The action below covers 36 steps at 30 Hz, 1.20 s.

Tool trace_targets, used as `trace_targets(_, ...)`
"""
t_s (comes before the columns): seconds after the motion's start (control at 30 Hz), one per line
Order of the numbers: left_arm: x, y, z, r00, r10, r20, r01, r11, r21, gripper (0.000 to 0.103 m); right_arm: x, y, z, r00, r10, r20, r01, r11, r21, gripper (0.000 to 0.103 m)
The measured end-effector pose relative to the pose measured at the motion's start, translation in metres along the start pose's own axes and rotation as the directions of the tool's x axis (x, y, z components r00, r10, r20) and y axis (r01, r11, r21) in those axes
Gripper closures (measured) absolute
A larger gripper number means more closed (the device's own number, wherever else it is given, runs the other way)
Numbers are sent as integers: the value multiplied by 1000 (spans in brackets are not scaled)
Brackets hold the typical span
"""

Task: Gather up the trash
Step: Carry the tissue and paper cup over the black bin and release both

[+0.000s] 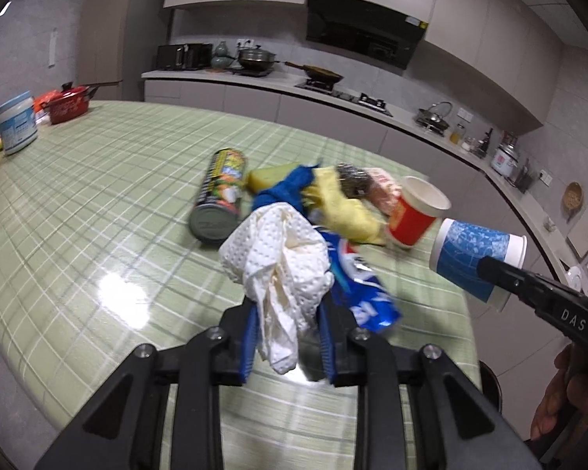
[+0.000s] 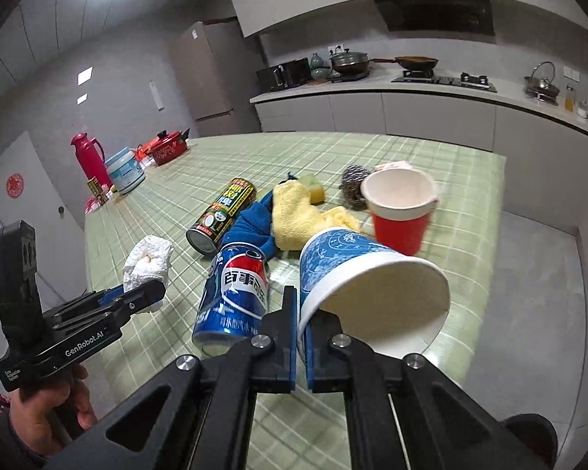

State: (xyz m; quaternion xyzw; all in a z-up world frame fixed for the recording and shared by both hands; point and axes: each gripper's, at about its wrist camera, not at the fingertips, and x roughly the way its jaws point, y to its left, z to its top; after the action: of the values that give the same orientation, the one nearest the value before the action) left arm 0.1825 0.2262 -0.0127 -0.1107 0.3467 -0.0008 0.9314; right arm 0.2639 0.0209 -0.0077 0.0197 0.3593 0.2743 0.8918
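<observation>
In the left wrist view my left gripper [image 1: 284, 313] is shut on a crumpled white paper towel [image 1: 278, 258], held up off the green checked table [image 1: 98, 196]. My right gripper [image 2: 302, 313] is shut on the wall of a blue paper cup [image 2: 356, 274], tilted with its mouth towards the camera. The same cup [image 1: 476, 254] shows at the right on the right gripper [image 1: 488, 268]. On the table lie a blue Pepsi can [image 2: 235, 297], a black drink can [image 2: 223, 215], a red paper cup [image 2: 400, 211], blue cloth [image 2: 251, 223], yellow cloth [image 2: 294, 211] and a steel scourer [image 2: 354, 184].
A red pot [image 2: 168, 149], a white tub [image 2: 125, 172] and a red thermos [image 2: 90, 160] stand at the table's far left. A kitchen counter [image 2: 411, 86] with a hob runs behind. The table's right edge drops to grey floor [image 2: 537, 274]. A person's hand [image 2: 47, 415] holds the left gripper.
</observation>
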Motion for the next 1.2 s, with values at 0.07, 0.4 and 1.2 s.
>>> trace_targets(0.07,-3,-14,-1,1000,-20,4,20,1000,16,75,-14,-7,-4,1000,-16,9,16,1000,7,100)
trace_targets(0.4,-12,-106,-22,989,-149,-15,150,981,123,75,-100,-63,-37,989,-139,54,134,987,91,100)
trace_targets(1.2,10,-282,-112,928,-310,-208,359,895,266,75,-211,-196,-155,944,-328,-46,327,902,282,100)
